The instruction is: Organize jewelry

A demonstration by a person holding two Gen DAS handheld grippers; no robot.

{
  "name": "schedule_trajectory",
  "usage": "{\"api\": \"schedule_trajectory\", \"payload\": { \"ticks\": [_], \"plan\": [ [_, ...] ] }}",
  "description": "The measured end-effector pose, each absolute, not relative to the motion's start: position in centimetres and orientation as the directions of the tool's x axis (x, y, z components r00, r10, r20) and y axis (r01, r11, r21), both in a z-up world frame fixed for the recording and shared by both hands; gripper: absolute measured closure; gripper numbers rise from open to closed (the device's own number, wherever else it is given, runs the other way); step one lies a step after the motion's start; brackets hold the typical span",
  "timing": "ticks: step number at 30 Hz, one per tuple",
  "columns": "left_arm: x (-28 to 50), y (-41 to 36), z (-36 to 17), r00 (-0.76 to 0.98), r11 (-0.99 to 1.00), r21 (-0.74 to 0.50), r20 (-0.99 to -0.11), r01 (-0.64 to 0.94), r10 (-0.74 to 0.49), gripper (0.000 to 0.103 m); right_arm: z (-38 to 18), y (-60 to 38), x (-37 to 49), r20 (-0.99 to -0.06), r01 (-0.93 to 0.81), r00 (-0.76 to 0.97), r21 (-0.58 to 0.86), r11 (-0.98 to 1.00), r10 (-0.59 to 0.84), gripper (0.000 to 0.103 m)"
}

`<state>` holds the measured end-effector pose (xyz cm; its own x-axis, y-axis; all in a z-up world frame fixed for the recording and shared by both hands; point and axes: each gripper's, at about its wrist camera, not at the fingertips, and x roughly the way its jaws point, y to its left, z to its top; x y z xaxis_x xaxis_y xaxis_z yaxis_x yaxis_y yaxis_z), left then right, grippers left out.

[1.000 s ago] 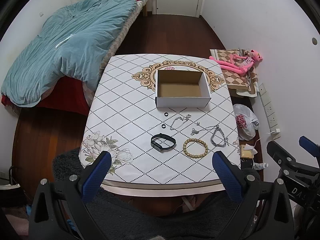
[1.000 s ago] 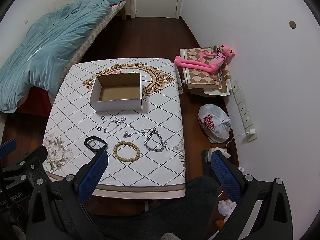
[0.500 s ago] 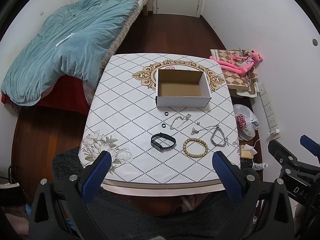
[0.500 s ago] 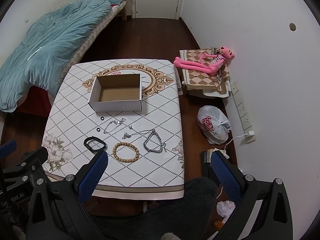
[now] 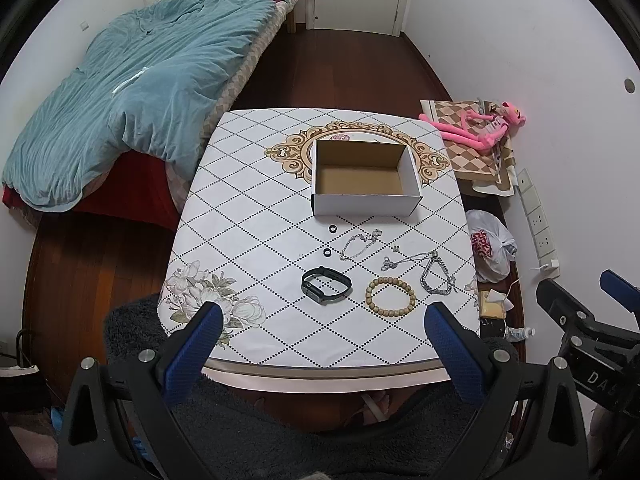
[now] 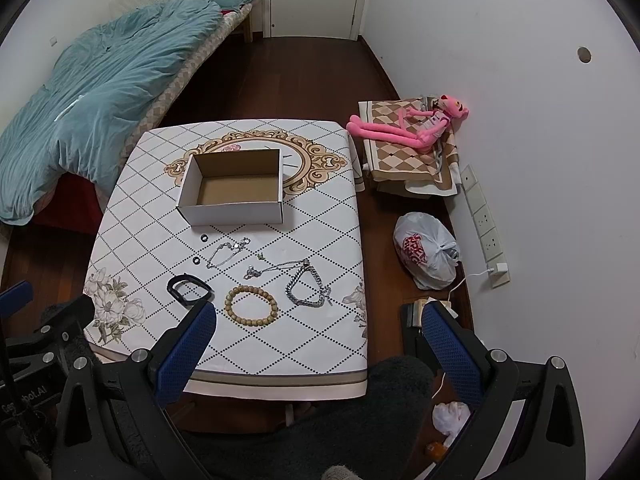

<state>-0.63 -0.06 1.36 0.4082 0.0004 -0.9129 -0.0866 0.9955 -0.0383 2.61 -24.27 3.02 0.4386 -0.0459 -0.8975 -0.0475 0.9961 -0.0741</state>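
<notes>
The right gripper (image 6: pixel 318 344) hangs above the near edge of the table (image 6: pixel 280 344), its blue fingers (image 6: pixel 182 350) spread wide with nothing between them. On the patterned cloth sits an open cardboard box (image 6: pixel 232 210), and nearer lie the jewelry pieces, apart from each other: two small black rings (image 6: pixel 204 237), a thin silver chain (image 6: pixel 226 253), a second chain (image 6: pixel 272 269), a chunky silver bracelet (image 6: pixel 306 290), a wooden bead bracelet (image 6: pixel 251 306) and a black band (image 6: pixel 188 289), partly hidden by the blue finger. The left gripper (image 6: pixel 40 332) shows at the left edge. By the wall lie a pink plush toy (image 6: pixel 408 128) and a white plastic bag (image 6: pixel 426 254). A bed with a blue quilt (image 6: pixel 92 100) stands to the left.
</notes>
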Motion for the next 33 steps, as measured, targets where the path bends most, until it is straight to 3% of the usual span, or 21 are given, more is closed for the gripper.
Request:
{"api": "schedule_trajectory", "payload": {
  "ticks": [13, 22, 33],
  "plan": [
    [0.0, -0.3, 0.6, 0.414, 0.995, -0.026, -0.91, -0.095, 0.016, 0.0, 2.3, -24.7, 3.5, -0.896, -0.019, 0.44, -0.072, 0.997, -0.057, 0.0],
    [4.3, 2.2, -7.1, 0.348, 0.988, 0.08, -0.93, -0.132, 0.122, 0.0, -7.0, -24.4, 7.9, -0.947, 0.002, 0.32, -0.042, 0.999, -0.04, 0.0],
    [6.5, 4.4, -16.2, 0.202, 0.981, 0.139, -0.965, -0.136, 0.165, 0.0, -21.1, -21.1, 10.3, -0.995, 0.001, 0.095, 0.031, 1.0, 0.031, 0.036]
  ]
}}
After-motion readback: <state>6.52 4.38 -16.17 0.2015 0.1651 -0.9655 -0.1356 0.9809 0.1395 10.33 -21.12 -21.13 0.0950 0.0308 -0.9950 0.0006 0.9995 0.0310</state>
